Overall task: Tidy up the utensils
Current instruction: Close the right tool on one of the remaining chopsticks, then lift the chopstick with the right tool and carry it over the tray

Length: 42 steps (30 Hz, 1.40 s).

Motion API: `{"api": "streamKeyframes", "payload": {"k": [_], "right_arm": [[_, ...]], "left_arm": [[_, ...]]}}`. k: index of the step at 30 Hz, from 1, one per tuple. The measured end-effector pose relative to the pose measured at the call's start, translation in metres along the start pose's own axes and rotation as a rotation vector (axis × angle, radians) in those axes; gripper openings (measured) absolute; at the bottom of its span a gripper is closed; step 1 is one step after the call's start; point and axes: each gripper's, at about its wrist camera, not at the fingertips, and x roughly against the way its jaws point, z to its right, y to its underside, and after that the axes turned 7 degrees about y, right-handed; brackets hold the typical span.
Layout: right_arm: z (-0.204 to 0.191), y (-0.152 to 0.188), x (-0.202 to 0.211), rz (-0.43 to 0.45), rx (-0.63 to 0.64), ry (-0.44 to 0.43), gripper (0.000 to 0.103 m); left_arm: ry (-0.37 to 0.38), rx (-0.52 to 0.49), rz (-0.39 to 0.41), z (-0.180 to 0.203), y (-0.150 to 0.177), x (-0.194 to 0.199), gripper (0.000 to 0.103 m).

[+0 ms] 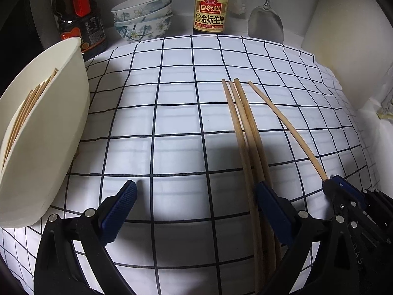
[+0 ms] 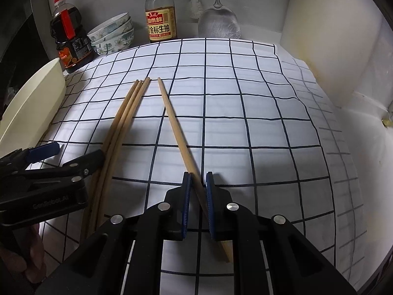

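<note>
Three wooden chopsticks [image 1: 242,127] lie side by side on the checked cloth; they also show in the right wrist view [image 2: 122,123]. A fourth chopstick [image 2: 178,132] lies apart to their right, also seen in the left wrist view [image 1: 282,123]. My right gripper [image 2: 197,184] is shut on the near part of this single chopstick, low over the cloth. My left gripper [image 1: 196,194] is open and empty, its right finger next to the three chopsticks. A cream container [image 1: 49,132] at the left holds several chopsticks [image 1: 24,113].
Against the back wall stand a dark sauce jug [image 1: 78,14], stacked floral bowls [image 1: 143,17], a soy sauce bottle [image 1: 211,7], a metal spatula [image 1: 266,22] and a white brush [image 2: 195,2]. A white wall [image 2: 331,49] bounds the right side.
</note>
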Motion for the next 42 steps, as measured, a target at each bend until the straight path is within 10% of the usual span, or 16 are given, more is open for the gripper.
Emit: {"api": "streamKeyframes", "payload": {"k": [14,21,26,42], "right_arm": [[-0.006,-0.02,-0.014,0.015,0.078,-0.029,0.024],[-0.017,-0.025,-0.017,0.043,0.13,-0.039,0.024],[-0.02,-0.024,-0.017,0.043,0.146,-0.056,0.007],[-0.01,-0.035,0.039,0.052,0.017,-0.186,0.006]], "left_arm": [[-0.027,-0.033,0.045,0.002,-0.007,-0.001,0.069],[-0.003,-0.06,0.056,0.009,-0.009,0.001,0.031],[0.018,-0.068,0.052,0.009,-0.007,0.002,0.008],[0.091,0.021,0.037,-0.004,-0.01,0.068,0.007]]}}
